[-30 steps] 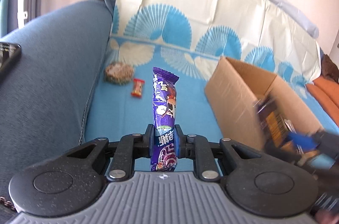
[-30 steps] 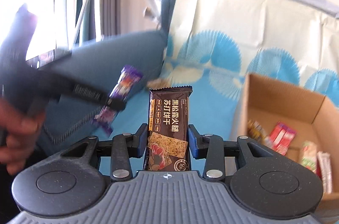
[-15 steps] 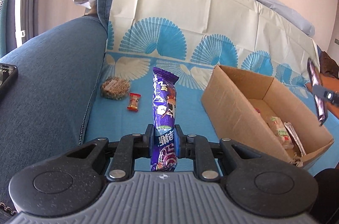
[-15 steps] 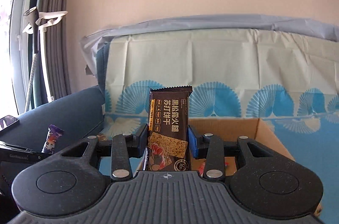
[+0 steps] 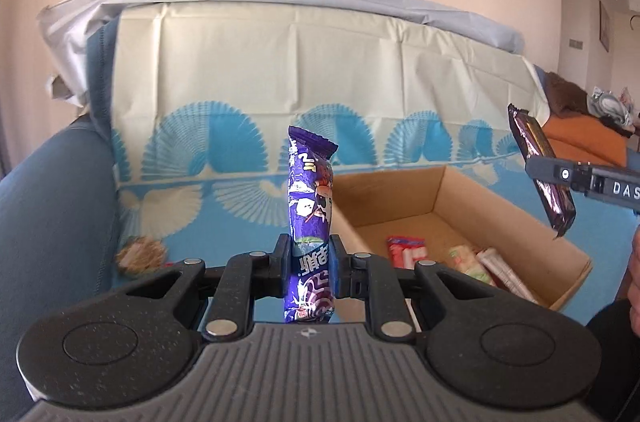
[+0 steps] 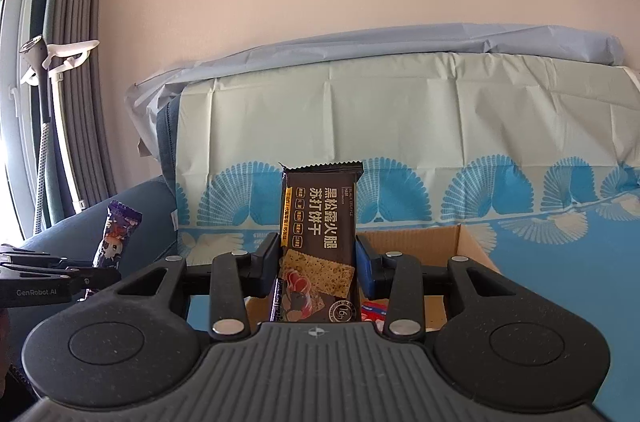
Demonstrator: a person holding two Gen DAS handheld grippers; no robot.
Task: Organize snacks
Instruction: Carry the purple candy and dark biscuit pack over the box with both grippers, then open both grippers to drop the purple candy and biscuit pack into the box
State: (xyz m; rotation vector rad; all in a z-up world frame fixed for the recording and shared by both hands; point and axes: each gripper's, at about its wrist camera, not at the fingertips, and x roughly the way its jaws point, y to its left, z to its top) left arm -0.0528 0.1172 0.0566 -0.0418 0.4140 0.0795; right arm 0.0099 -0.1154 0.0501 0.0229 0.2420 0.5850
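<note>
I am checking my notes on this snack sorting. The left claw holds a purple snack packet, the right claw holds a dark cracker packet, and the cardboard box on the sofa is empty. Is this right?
Not quite. The cardboard box is not empty: the left wrist view shows several snack packets lying in it. The left claw does hold the purple snack packet, and the right claw the dark cracker packet.

A cardboard box (image 5: pixel 460 206) sat on the sofa seat (image 5: pixel 224 222), in front of the backrest (image 5: pixel 280 62). Several snack packets (image 5: pixel 472 260) lay inside the box. Left of the box, near the armrest (image 5: pixel 52 206), a round snack (image 5: pixel 140 254) lay on the seat. A cloth (image 5: pixel 256 146) covered seat and backrest.
</note>
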